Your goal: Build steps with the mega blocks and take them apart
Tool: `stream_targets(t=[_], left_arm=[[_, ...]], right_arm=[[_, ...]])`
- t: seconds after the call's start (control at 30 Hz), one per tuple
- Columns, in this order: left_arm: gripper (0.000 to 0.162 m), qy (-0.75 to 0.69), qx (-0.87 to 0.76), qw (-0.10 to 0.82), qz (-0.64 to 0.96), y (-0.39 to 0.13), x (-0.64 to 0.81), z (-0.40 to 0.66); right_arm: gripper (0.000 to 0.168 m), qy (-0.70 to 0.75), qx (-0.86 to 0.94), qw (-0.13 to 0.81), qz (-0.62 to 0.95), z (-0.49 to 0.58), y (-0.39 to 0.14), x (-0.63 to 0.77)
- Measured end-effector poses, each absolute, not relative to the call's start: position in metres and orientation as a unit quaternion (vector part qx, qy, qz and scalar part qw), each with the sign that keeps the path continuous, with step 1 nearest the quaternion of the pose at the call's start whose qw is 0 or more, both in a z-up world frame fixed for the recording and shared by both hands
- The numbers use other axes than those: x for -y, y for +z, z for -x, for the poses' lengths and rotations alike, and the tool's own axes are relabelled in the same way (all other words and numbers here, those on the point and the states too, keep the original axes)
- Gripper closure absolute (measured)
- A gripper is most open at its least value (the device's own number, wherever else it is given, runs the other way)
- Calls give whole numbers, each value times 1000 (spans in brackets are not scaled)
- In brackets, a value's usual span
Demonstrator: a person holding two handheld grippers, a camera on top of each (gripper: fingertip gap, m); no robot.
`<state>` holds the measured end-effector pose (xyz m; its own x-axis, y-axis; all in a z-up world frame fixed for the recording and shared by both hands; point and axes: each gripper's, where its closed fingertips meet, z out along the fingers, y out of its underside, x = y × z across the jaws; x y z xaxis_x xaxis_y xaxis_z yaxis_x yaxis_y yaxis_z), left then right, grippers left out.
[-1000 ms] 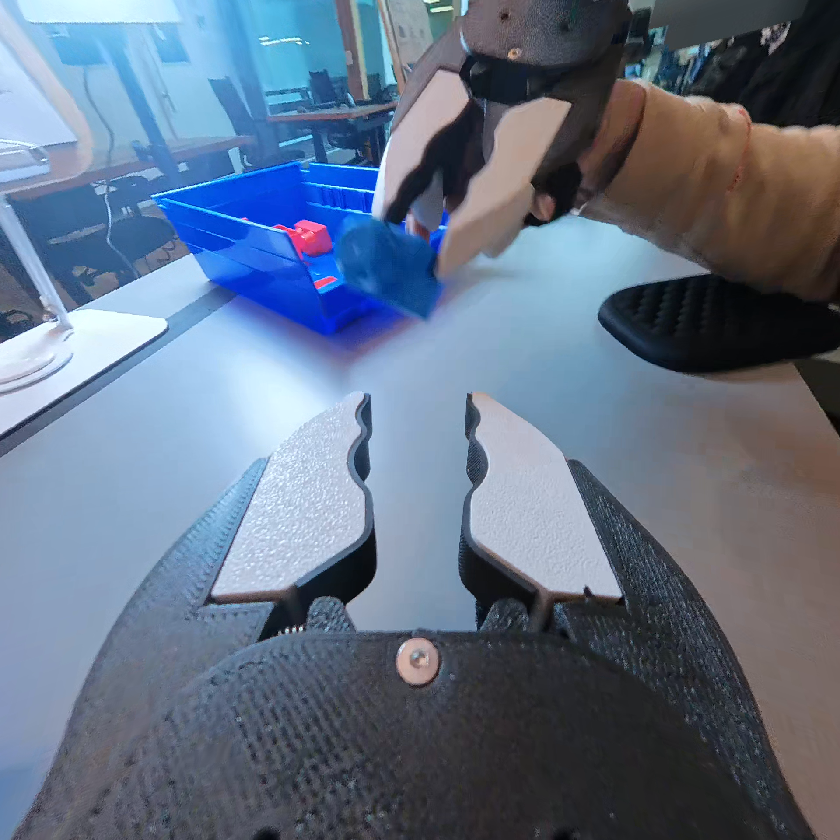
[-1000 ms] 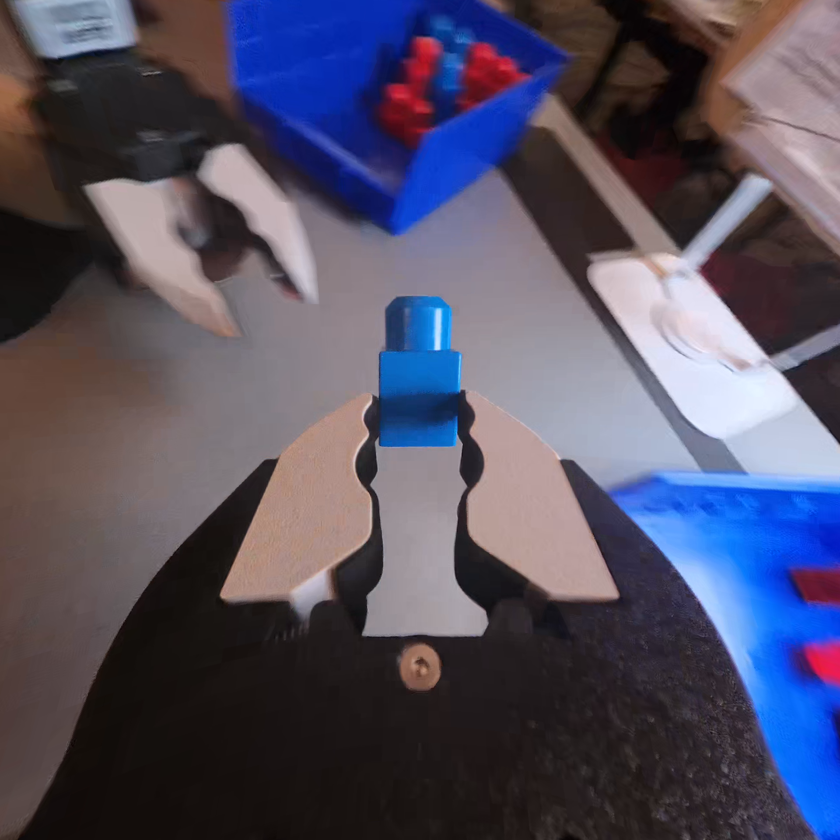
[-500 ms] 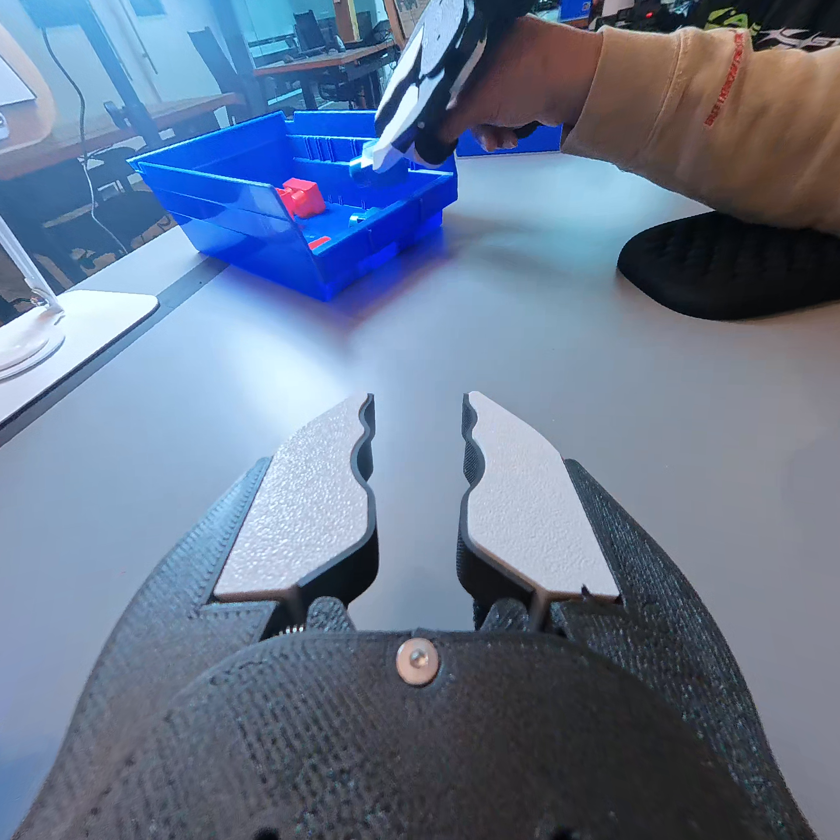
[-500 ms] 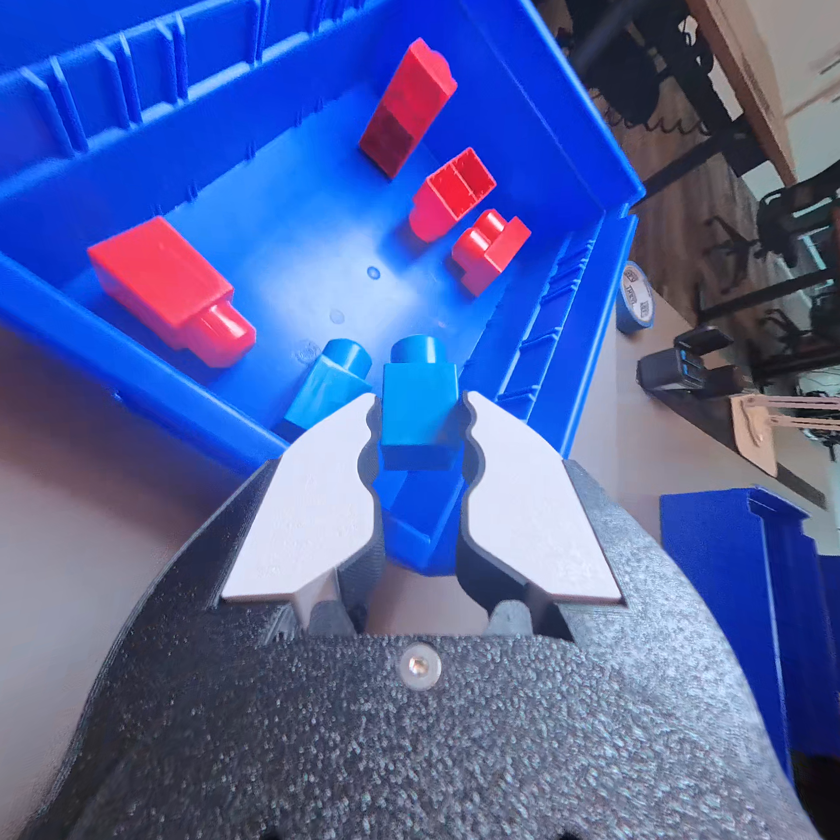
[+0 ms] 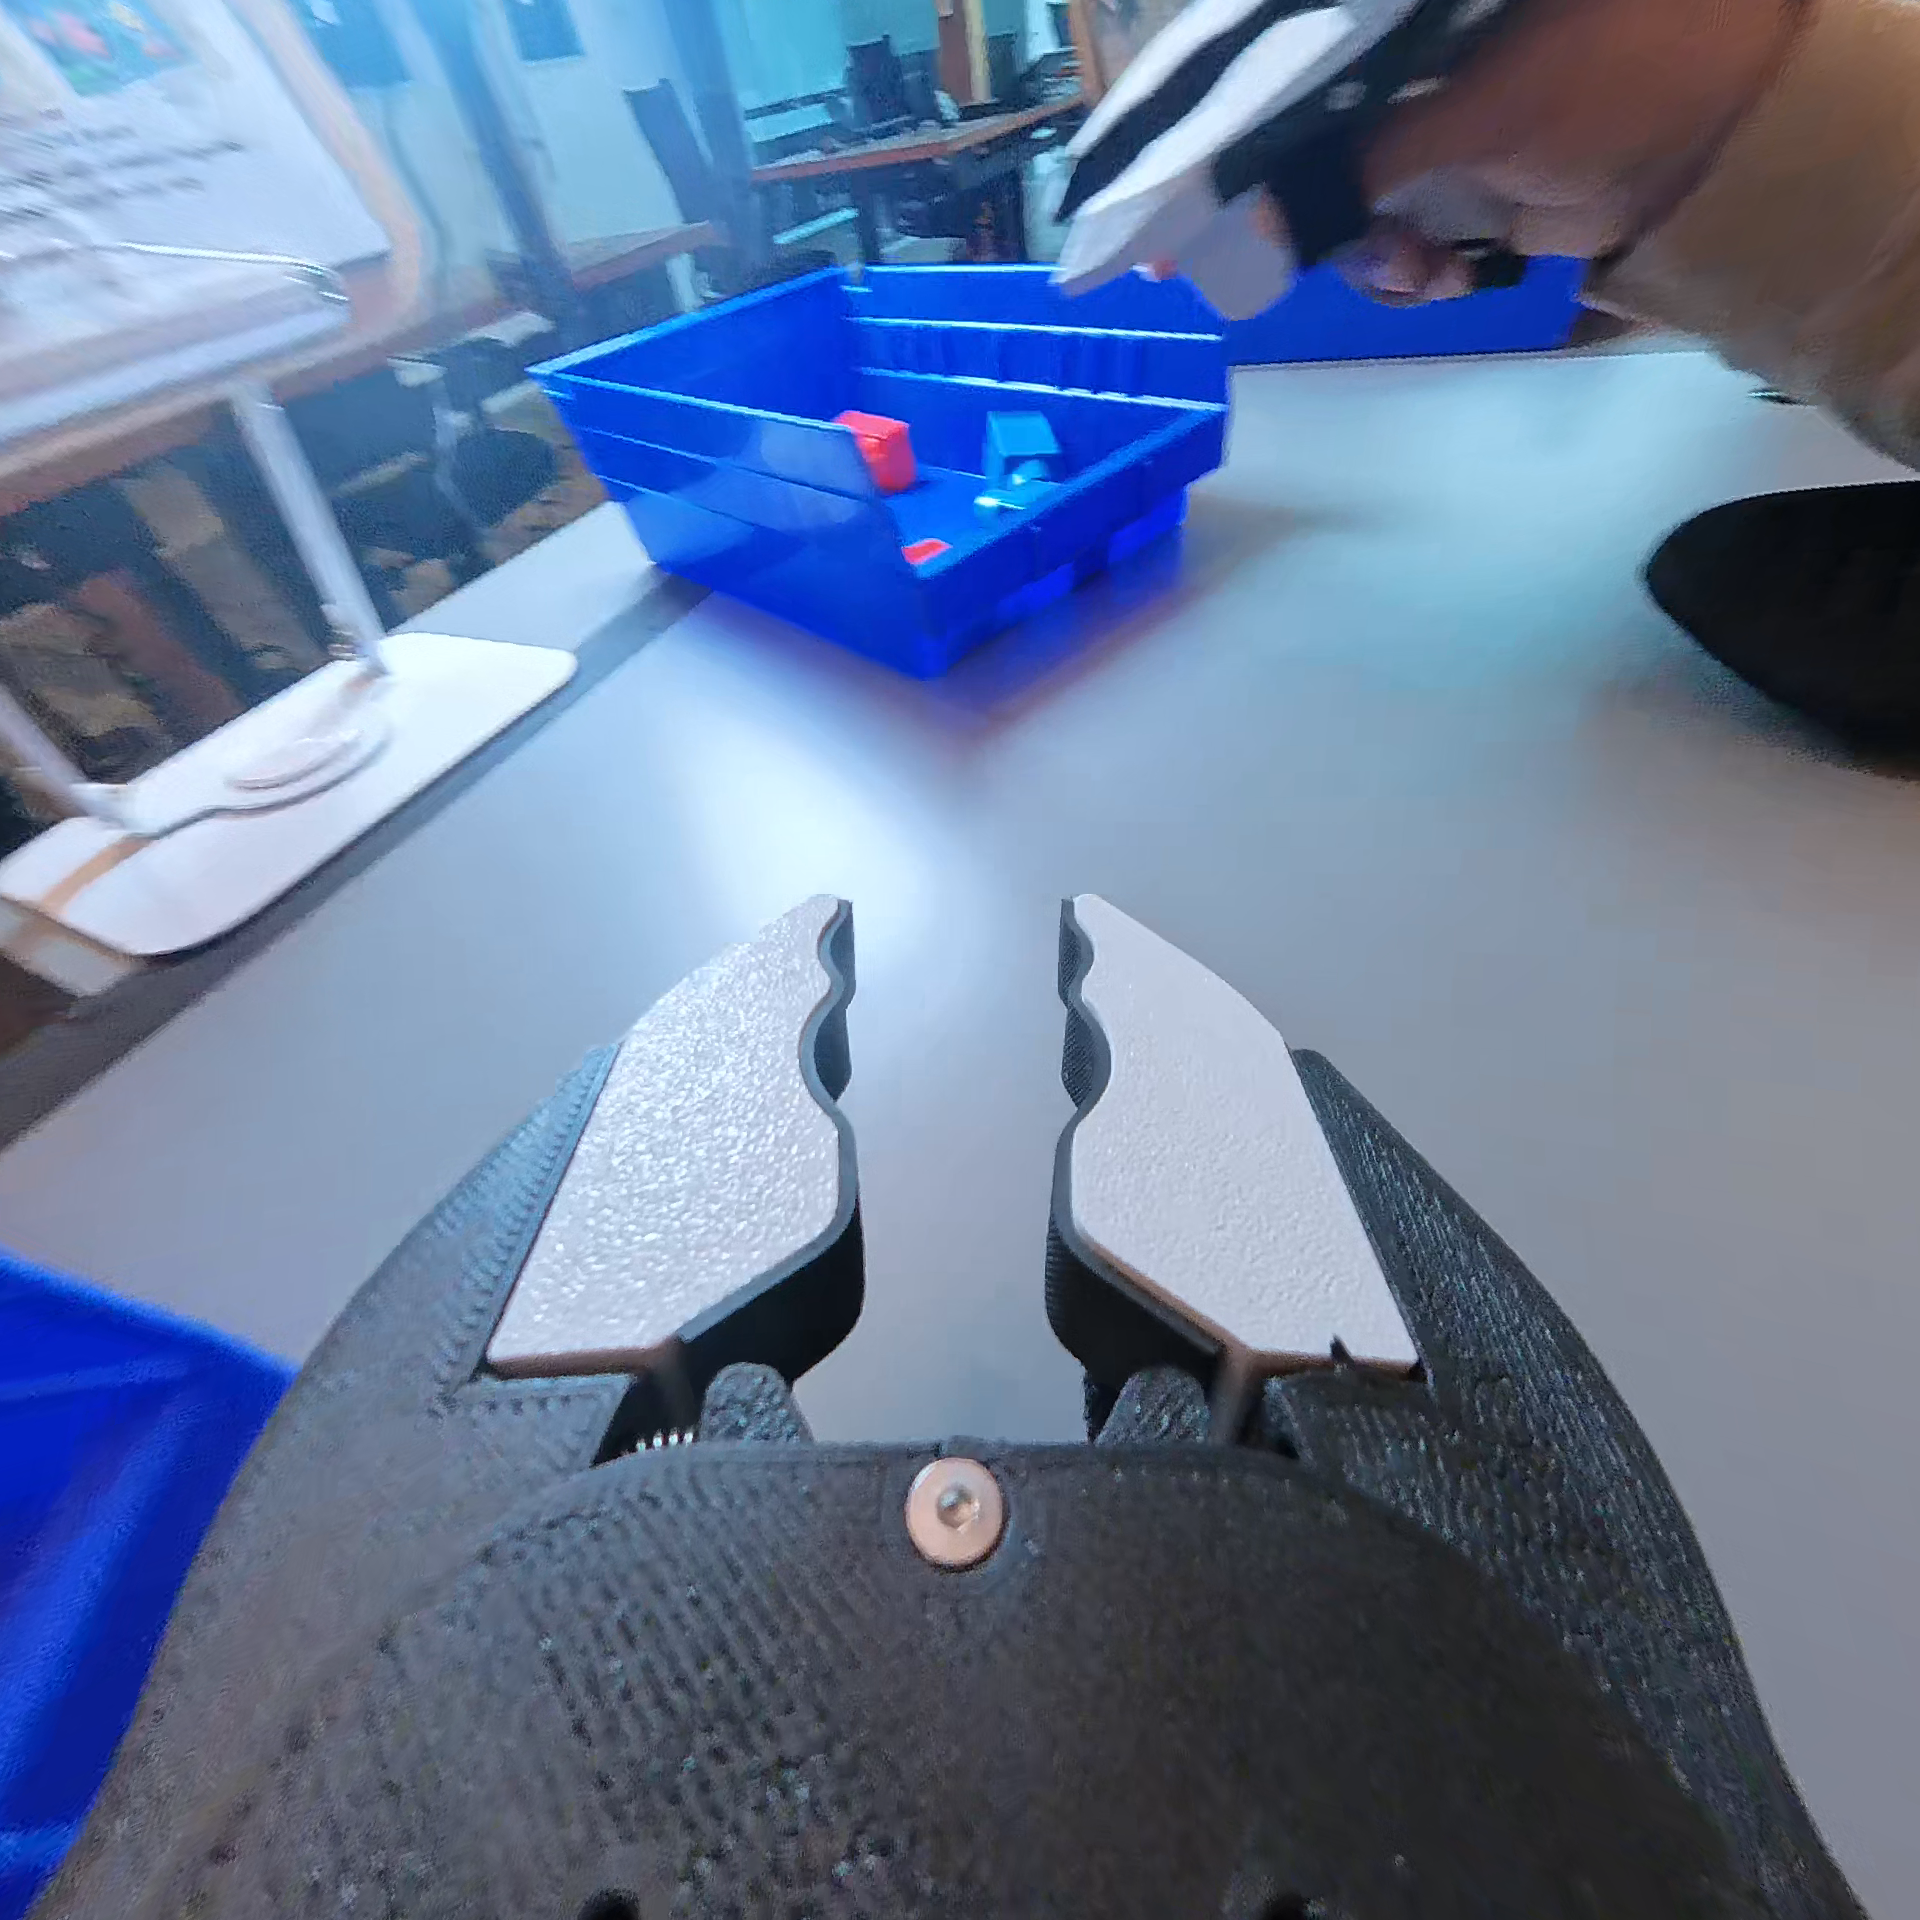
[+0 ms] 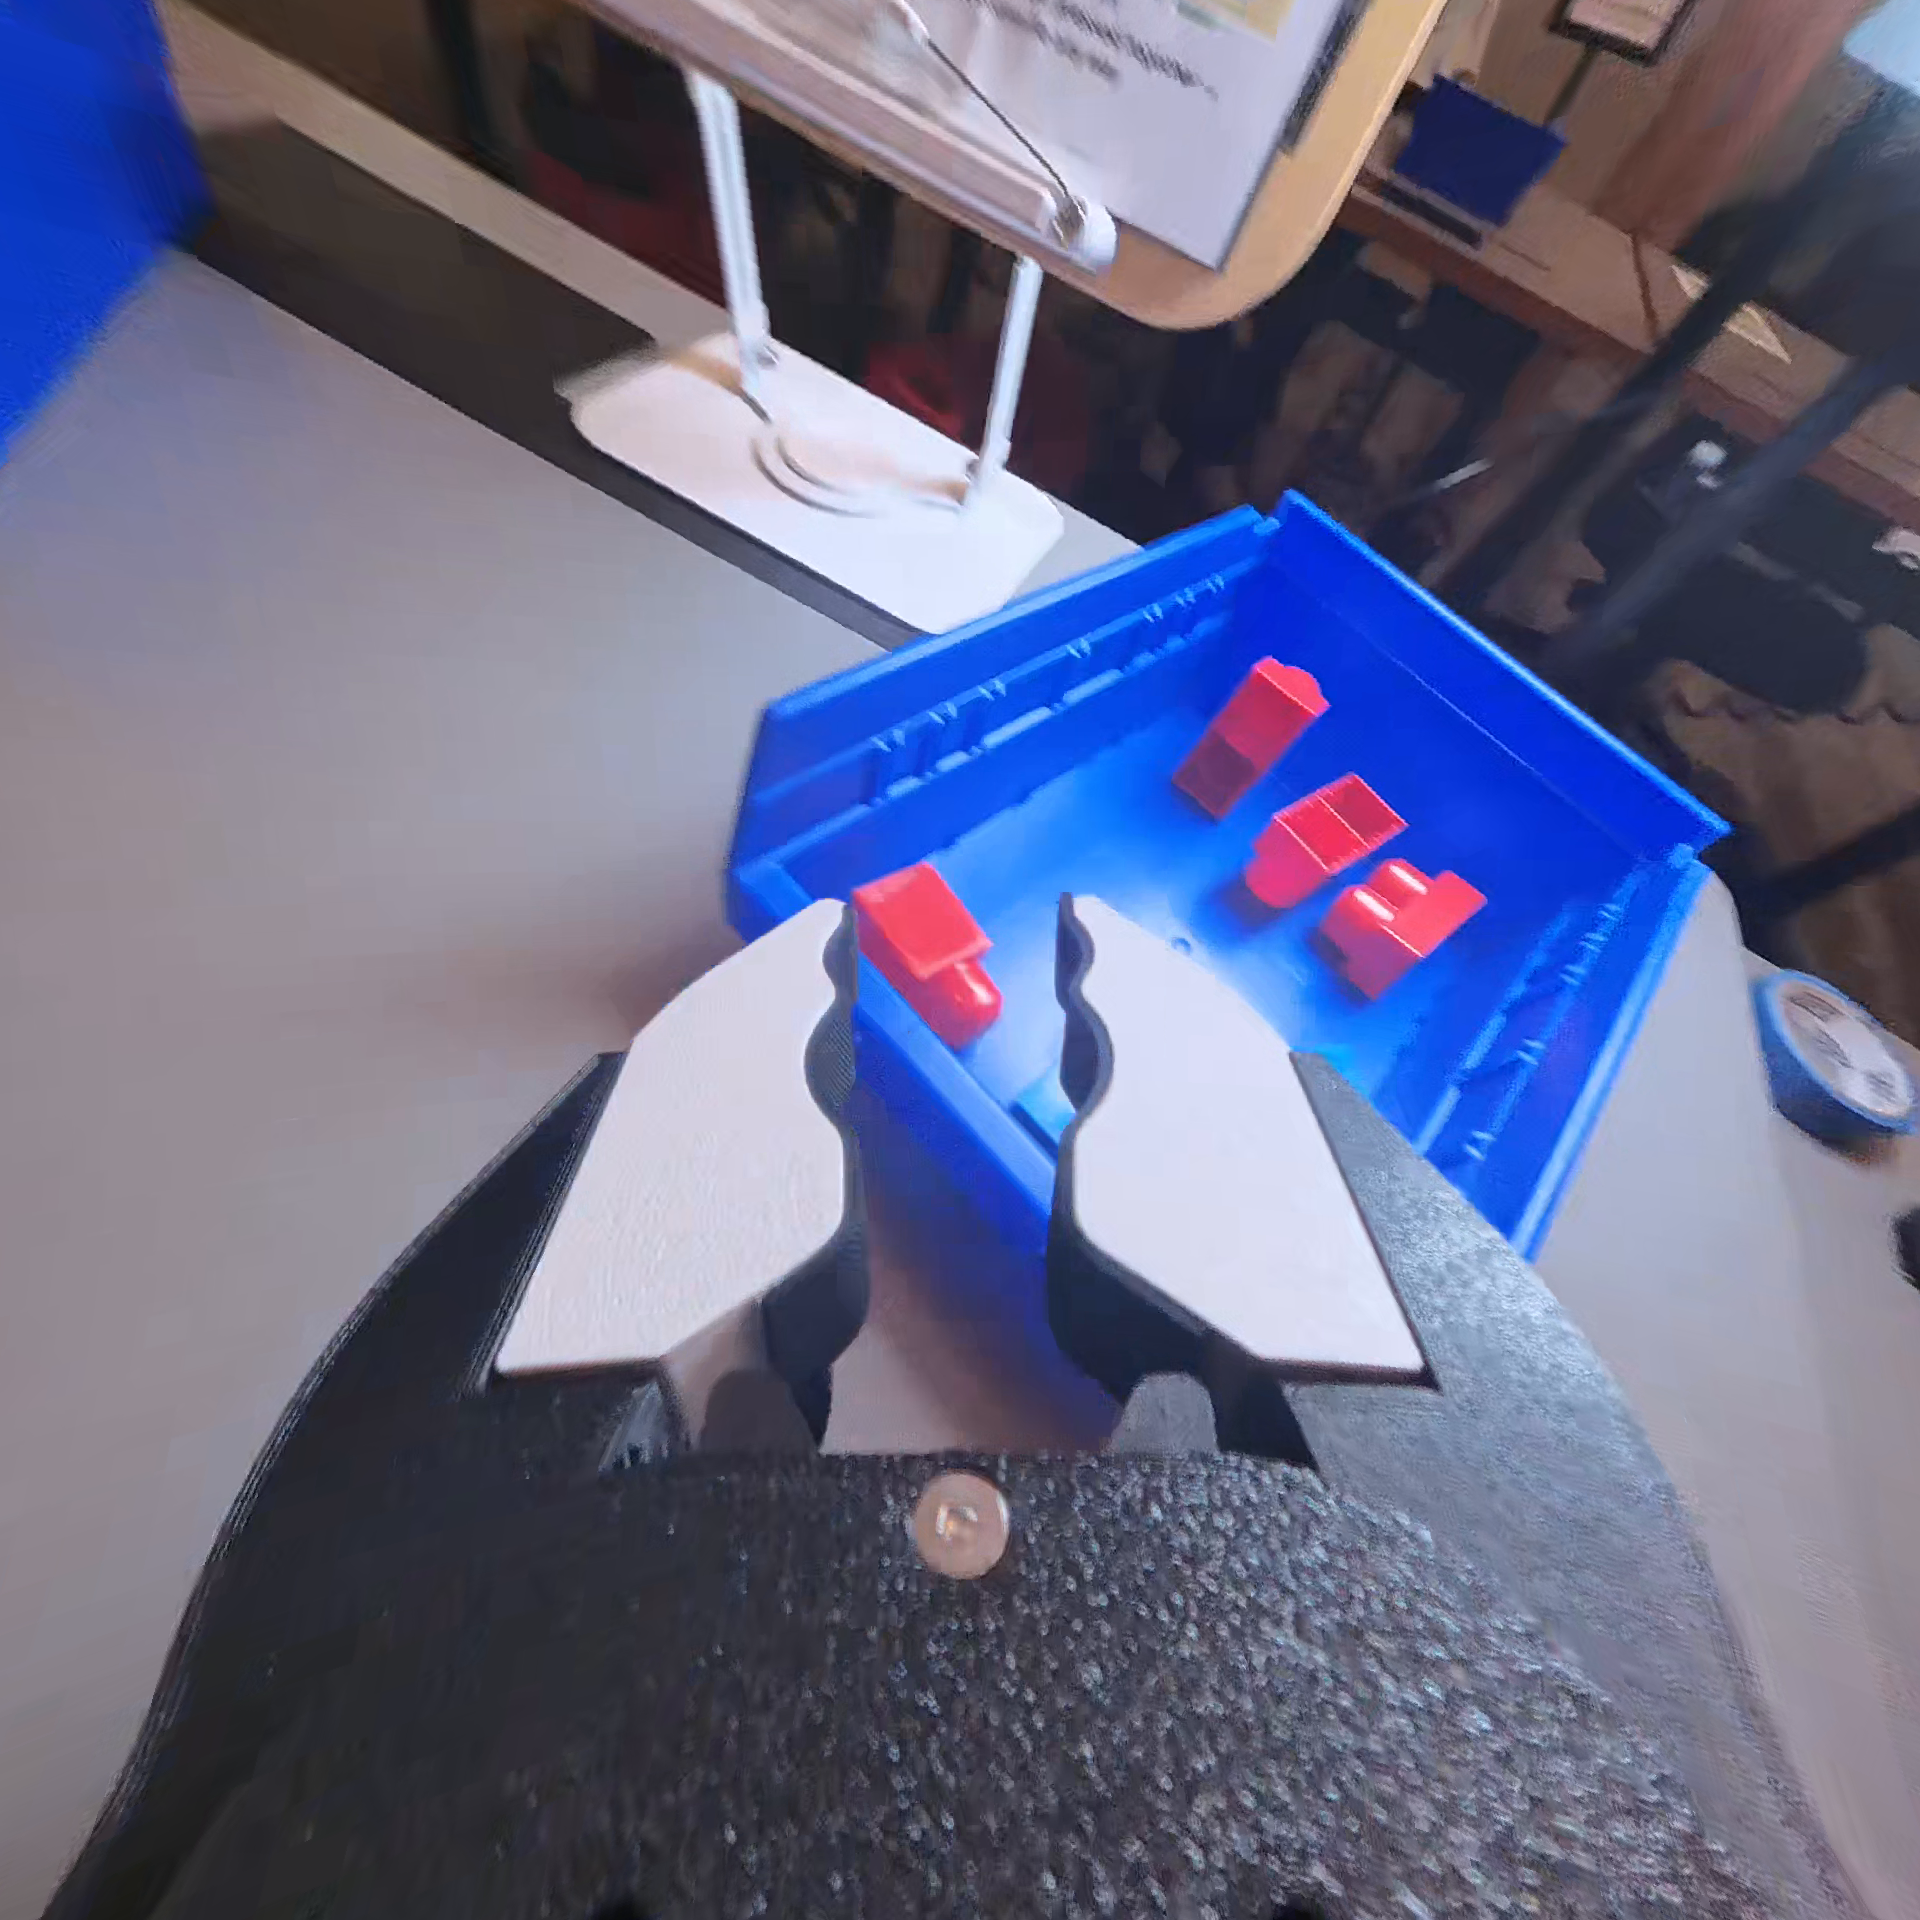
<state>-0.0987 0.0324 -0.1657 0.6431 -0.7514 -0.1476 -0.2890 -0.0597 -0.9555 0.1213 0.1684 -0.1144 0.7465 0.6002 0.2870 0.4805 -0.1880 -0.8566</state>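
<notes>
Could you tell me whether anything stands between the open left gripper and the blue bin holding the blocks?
Nothing visible does. Between the left gripper and the blue bin lies only bare table. The right gripper hovers above the bin's far side, out of the path.

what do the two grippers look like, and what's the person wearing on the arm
Both the left gripper and right gripper have textured black printed bodies, a silver screw at the centre, and pale grey fingers with wavy black inner edges. The sleeve is beige.
</notes>
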Motion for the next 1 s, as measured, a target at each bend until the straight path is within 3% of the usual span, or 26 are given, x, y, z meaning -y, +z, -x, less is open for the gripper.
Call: stream_targets(t=[0.17, 0.27, 0.37, 0.53, 0.67, 0.8, 1.0], left_arm=[[124, -16, -286, 620, 730, -123, -86, 202], [116, 1, -183, 593, 784, -106, -114, 274], [105, 36, -137, 518, 843, -110, -139, 339], [102, 64, -176, 330, 925, -147, -163, 408], [98, 56, -239, 243, 939, -178, -176, 427], [108, 74, -327, 134, 933, -212, -168, 437], [124, 126, -411, 181, 884, -197, -180, 422]], right_arm=[[133, 238, 350, 534, 732, -77, -102, -141], [133, 264, 363, 524, 724, -59, -113, -137], [132, 264, 392, 505, 722, -42, -129, -127], [132, 282, 423, 493, 706, -23, -135, -109], [133, 289, 432, 480, 707, -18, -142, -106], [133, 301, 433, 469, 708, -16, -144, -102], [136, 311, 436, 462, 707, -15, -148, -101]])
